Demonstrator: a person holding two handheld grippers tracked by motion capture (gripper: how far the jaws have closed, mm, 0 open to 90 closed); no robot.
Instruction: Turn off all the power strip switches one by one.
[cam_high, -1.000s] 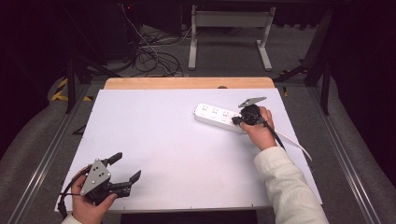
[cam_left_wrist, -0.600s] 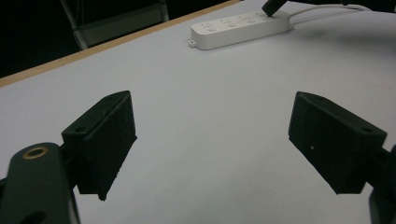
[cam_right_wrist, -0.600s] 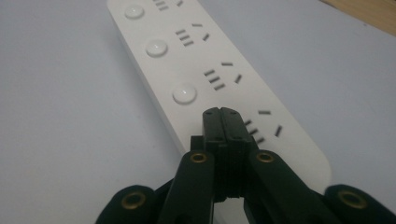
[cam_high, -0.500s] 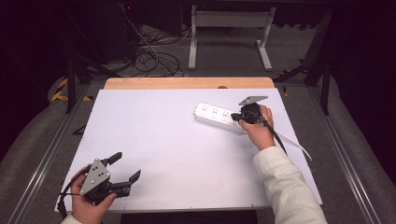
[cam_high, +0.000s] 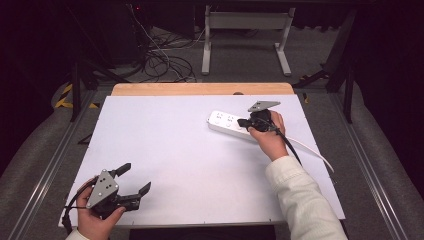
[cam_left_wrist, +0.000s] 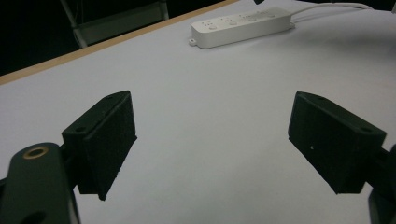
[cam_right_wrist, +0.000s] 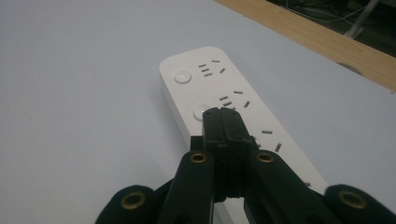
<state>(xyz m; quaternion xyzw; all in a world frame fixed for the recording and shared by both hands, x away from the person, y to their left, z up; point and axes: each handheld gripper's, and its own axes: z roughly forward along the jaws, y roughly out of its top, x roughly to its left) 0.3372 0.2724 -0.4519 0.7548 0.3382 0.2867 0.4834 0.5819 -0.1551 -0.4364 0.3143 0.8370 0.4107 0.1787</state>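
The power strip (cam_high: 231, 125) lies near the table's (cam_high: 165, 150) far right edge. The right gripper (cam_right_wrist: 223, 122), jaws pressed together and empty, points its tip at a switch button (cam_right_wrist: 201, 112), likely to press it. The left gripper (cam_high: 134, 181) rests wide open, empty, at the near left corner.

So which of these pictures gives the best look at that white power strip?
The right gripper view: the power strip sits close up, its round buttons and socket slots plain, with the shut right gripper over it. The left gripper view shows it whole but far off; the high view shows it small, partly behind the hand.
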